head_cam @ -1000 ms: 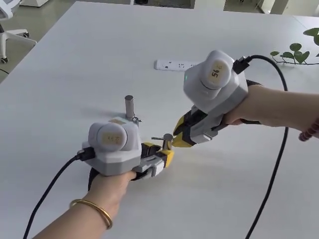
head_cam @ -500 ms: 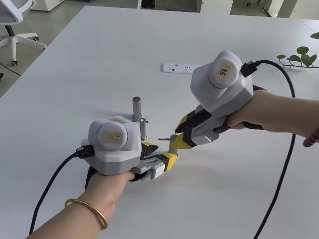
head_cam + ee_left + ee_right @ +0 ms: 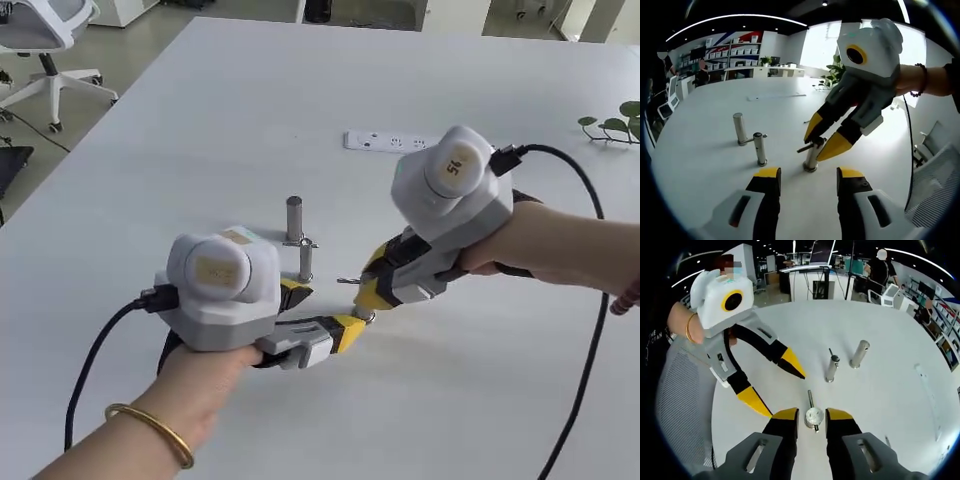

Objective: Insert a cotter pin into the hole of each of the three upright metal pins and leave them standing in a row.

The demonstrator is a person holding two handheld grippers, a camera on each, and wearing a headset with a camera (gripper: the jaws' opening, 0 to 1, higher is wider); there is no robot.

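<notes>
Three grey metal pins stand in a row on the white table (image 3: 200, 120): the far pin (image 3: 294, 214) (image 3: 740, 128) (image 3: 859, 353), the middle pin (image 3: 306, 262) (image 3: 759, 148) (image 3: 832, 368) with a thin cotter pin across its top, and the near pin (image 3: 812, 156) (image 3: 814, 416). A cotter pin (image 3: 804, 148) (image 3: 347, 281) sticks through the near pin's top. My right gripper (image 3: 812, 415) (image 3: 366, 292) straddles that top, jaws slightly apart. Just short of the near pin, my left gripper (image 3: 807, 175) (image 3: 322, 310) stands open and holds nothing.
A white power strip (image 3: 385, 141) lies at the back of the table. Plant leaves (image 3: 625, 115) reach in at the far right. Black cables trail from both grippers. An office chair (image 3: 45, 30) stands off the table's far left.
My left gripper, shut on the near pin a second ago, has opened and drawn back from it. The right gripper stays at the pin's top. The head camera has shifted.
</notes>
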